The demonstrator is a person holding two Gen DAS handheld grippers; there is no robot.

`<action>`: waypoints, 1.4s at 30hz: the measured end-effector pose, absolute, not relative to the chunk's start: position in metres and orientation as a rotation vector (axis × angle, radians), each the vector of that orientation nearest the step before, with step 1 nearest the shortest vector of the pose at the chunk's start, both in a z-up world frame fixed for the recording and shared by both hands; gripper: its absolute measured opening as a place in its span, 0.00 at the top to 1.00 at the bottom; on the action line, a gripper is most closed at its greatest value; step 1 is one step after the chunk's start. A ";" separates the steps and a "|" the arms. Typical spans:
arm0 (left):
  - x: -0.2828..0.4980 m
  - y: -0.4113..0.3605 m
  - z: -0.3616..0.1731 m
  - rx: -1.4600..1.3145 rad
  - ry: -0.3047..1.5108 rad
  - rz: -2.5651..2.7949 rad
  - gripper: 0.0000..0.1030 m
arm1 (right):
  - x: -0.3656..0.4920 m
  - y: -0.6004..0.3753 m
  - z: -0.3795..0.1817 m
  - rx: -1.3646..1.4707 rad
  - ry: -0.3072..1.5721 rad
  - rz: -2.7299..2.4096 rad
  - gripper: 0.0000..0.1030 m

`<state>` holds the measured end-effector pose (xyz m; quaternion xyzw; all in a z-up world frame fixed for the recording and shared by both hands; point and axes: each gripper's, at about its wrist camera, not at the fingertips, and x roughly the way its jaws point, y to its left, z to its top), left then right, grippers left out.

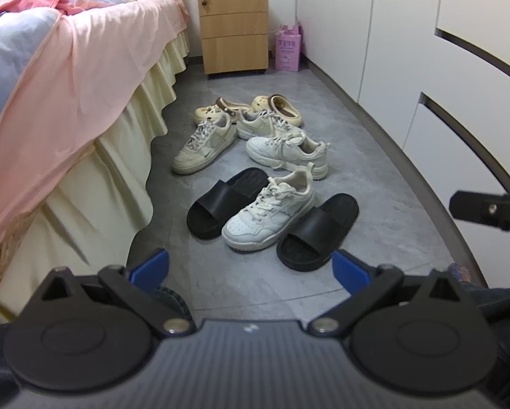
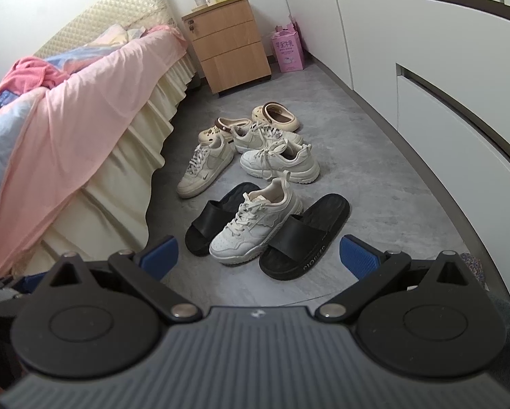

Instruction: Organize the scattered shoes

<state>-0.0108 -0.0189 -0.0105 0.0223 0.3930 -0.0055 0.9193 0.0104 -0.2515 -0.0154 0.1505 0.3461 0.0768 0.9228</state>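
Black slide [image 2: 301, 238] shows sole lettering only in right view; both grippers' jaws gape wide, holding nothing.

Left wrist view: low, facing forward over the grey floor [image 1: 255, 283], bed [image 1: 67, 78] left of the tool. Right wrist view: alongside, slightly nearer, same heading. Shared: shoe cluster [image 1: 255, 156] ahead, wooden cabinet [image 2: 229, 44] beyond, white cupboards [image 2: 425, 51] right.
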 end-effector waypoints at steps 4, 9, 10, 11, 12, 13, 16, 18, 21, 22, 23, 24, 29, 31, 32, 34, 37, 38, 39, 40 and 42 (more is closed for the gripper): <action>-0.005 -0.021 -0.011 -0.048 0.791 -0.146 0.00 | 0.008 -0.260 -0.010 0.362 0.679 0.156 0.00; 0.010 -0.039 -0.013 -0.028 0.796 -0.218 0.00 | 0.003 -0.274 0.000 0.389 0.625 0.164 0.00; 0.013 -0.044 -0.014 -0.012 0.801 -0.230 0.00 | 0.002 -0.277 0.001 0.396 0.615 0.163 0.00; 0.015 -0.048 -0.016 0.004 0.809 -0.241 0.00 | 0.001 -0.279 0.003 0.402 0.605 0.162 0.00; 0.018 -0.052 -0.018 0.020 0.822 -0.256 0.00 | 0.000 -0.281 0.004 0.409 0.595 0.160 0.00; 0.022 -0.058 -0.021 0.049 0.846 -0.284 0.00 | 0.000 -0.284 0.005 0.414 0.587 0.146 0.00; 0.037 -0.073 -0.028 0.137 0.917 -0.328 0.00 | -0.004 -0.298 0.007 0.465 0.566 0.142 0.00; 0.053 -0.083 -0.036 0.196 0.961 -0.337 0.00 | -0.008 -0.304 0.008 0.493 0.546 0.152 0.00; 0.085 -0.101 -0.056 0.315 1.033 -0.340 0.00 | -0.014 -0.311 0.006 0.515 0.525 0.176 0.00; 0.102 -0.110 -0.067 0.360 1.063 -0.325 0.00 | -0.016 -0.313 0.006 0.522 0.518 0.183 0.00; 0.117 -0.118 -0.077 0.388 1.084 -0.322 0.00 | -0.017 -0.315 0.005 0.529 0.510 0.191 0.00; 0.126 -0.122 -0.084 0.403 1.084 -0.326 0.00 | -0.017 -0.317 0.003 0.531 0.516 0.192 0.00; 0.188 -0.150 -0.151 0.529 1.003 -0.416 0.00 | -0.003 -0.327 -0.023 0.579 0.601 0.120 0.00; 0.215 -0.156 -0.196 0.576 0.977 -0.475 0.00 | 0.011 -0.330 -0.034 0.609 0.645 0.091 0.00; 0.227 -0.159 -0.219 0.599 0.977 -0.504 0.00 | 0.020 -0.330 -0.039 0.618 0.671 0.078 0.00; 0.242 -0.162 -0.252 0.637 1.017 -0.538 0.01 | 0.036 -0.329 -0.046 0.629 0.713 0.062 0.00; 0.258 -0.167 -0.287 0.671 1.050 -0.596 0.01 | 0.067 -0.317 -0.057 0.632 0.777 0.061 0.00; 0.262 -0.168 -0.298 0.675 1.064 -0.621 0.01 | 0.075 -0.315 -0.060 0.628 0.790 0.064 0.00; 0.267 -0.169 -0.308 0.679 1.078 -0.646 0.01 | 0.083 -0.313 -0.061 0.622 0.805 0.069 0.00; 0.271 -0.171 -0.319 0.684 1.094 -0.676 0.01 | 0.085 -0.312 -0.062 0.620 0.809 0.071 0.00; 0.278 -0.174 -0.334 0.702 1.109 -0.717 0.01 | 0.096 -0.314 -0.066 0.621 0.829 0.065 0.00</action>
